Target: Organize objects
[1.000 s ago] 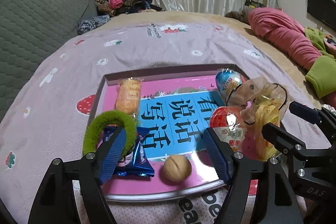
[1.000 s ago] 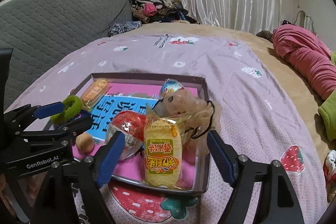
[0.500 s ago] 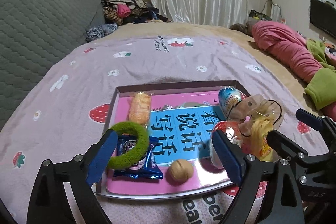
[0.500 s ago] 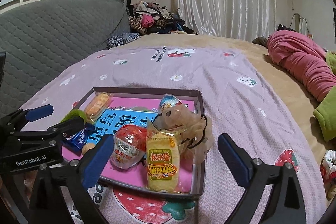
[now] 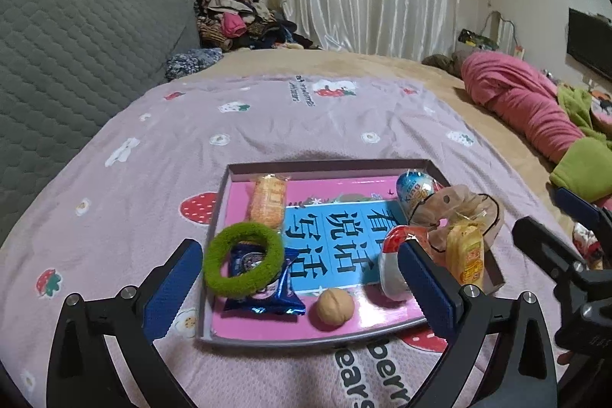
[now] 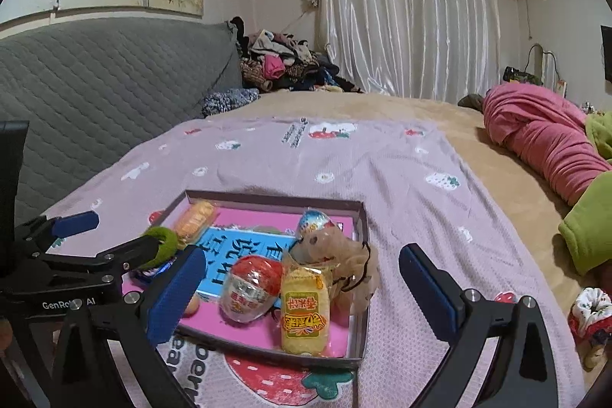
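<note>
Left wrist view: the left gripper [image 5: 298,278] hung above the near edge of a shallow cardboard tray with a pink floor [image 5: 267,325], which sat on a lilac strawberry-print bedspread [image 5: 267,125]. Its jaws were opening, nearly at full spread, with nothing pinched between the blue pads. Inside the tray lay a fuzzy green hair ring [image 5: 243,259] resting on a blue foil biscuit packet [image 5: 264,293], a tan walnut [image 5: 335,306] just beside them, and an orange wrapped cracker [image 5: 268,200] toward the far wall. These looked gathered in on purpose, so the sorting seemed largely finished.

Right wrist view: the right gripper [image 6: 302,289] stood wide and empty over the tray's right end. Below it were a red-and-white foil egg [image 6: 250,287], a yellow crinkly snack bag [image 6: 305,308] touching it, a beige gauzy scrunchie [image 6: 344,262] against the side wall, and a blue foil egg [image 6: 315,222] behind. A white floral scrunchie [image 6: 589,308] lay on the bedspread, well apart from the tray, probably the one item left to bring in.
</note>
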Demonstrator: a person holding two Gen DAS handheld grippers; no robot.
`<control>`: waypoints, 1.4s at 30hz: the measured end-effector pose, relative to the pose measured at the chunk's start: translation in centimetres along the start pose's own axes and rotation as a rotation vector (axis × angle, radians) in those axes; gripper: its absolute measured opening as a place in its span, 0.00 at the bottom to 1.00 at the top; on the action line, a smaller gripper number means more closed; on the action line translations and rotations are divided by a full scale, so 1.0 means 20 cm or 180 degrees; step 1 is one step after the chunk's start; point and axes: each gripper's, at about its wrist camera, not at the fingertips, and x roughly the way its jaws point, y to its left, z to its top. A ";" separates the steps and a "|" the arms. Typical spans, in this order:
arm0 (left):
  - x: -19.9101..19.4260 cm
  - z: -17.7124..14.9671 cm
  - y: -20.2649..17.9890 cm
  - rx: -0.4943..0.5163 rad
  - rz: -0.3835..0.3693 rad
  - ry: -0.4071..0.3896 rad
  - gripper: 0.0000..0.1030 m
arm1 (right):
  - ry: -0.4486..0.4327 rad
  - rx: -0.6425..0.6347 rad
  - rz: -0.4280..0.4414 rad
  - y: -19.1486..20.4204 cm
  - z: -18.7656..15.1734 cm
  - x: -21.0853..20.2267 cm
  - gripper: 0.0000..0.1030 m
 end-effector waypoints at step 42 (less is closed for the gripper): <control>-1.07 -0.05 0.04 -0.0021 0.0146 -0.0343 0.99 | -0.0214 -0.0097 -0.0023 0.19 0.16 -0.90 0.99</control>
